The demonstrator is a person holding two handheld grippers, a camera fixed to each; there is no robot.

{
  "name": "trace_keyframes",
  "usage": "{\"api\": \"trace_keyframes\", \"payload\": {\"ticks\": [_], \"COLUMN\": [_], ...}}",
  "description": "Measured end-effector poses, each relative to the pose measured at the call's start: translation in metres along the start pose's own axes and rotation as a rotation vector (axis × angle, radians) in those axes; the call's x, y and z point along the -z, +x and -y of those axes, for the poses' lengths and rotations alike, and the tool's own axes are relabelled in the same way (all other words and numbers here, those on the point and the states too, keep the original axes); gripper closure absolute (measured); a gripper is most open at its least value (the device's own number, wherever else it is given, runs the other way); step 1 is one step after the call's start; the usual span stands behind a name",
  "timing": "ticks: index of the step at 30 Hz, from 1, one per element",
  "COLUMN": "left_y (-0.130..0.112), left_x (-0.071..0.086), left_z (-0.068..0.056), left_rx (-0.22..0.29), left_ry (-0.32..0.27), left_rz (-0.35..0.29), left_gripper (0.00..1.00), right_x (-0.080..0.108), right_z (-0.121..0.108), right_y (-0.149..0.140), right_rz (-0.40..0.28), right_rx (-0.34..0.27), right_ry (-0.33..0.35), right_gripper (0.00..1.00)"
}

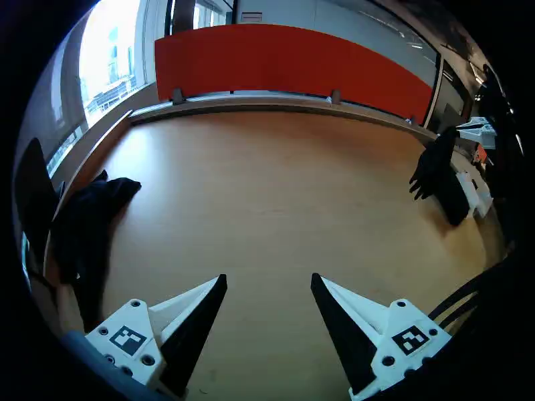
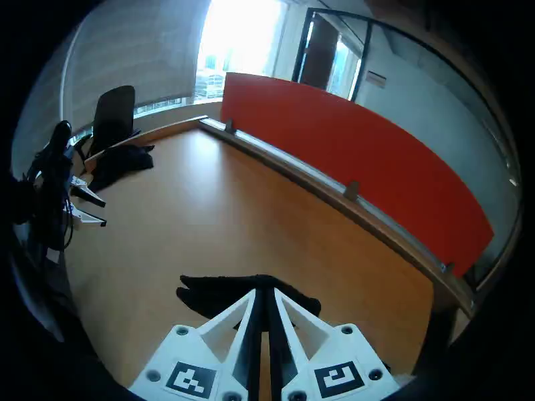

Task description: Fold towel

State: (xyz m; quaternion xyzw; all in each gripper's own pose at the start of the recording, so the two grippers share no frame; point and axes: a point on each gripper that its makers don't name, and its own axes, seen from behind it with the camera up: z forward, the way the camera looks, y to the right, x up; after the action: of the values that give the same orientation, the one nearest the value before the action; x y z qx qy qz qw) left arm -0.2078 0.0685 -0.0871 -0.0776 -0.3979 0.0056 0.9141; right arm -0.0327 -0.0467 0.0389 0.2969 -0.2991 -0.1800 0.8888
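Above pale wooden table (image 2: pixel 200 214), seems clamped on crumpled black cloth towel (image 2: pixel 207 297) with right gripper (image 2: pixel 265 292); must reach far right with gaping left gripper (image 1: pixel 268 277).

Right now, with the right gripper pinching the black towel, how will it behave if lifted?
Likely floppy: the black towel bunches in soft folds around the shut right gripper, so it should sag and drape. Probably light, since the cloth looks thin. It may drag rather than slide on the wooden table.
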Motion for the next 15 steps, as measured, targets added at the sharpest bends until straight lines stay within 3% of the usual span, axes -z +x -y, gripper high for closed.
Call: {"api": "trace_keyframes", "payload": {"ticks": [15], "left_y": [0.005], "left_x": [-0.002], "left_z": [-0.002], "left_rx": [-0.006], "left_ry": [0.015], "left_rz": [0.005], "left_gripper": [0.06], "right_x": [0.013], "right_z": [-0.098], "right_y": [-0.019], "right_rz": [0.038], "right_rx": [-0.049], "right_ry": [-0.117], "right_gripper": [0.96]}}
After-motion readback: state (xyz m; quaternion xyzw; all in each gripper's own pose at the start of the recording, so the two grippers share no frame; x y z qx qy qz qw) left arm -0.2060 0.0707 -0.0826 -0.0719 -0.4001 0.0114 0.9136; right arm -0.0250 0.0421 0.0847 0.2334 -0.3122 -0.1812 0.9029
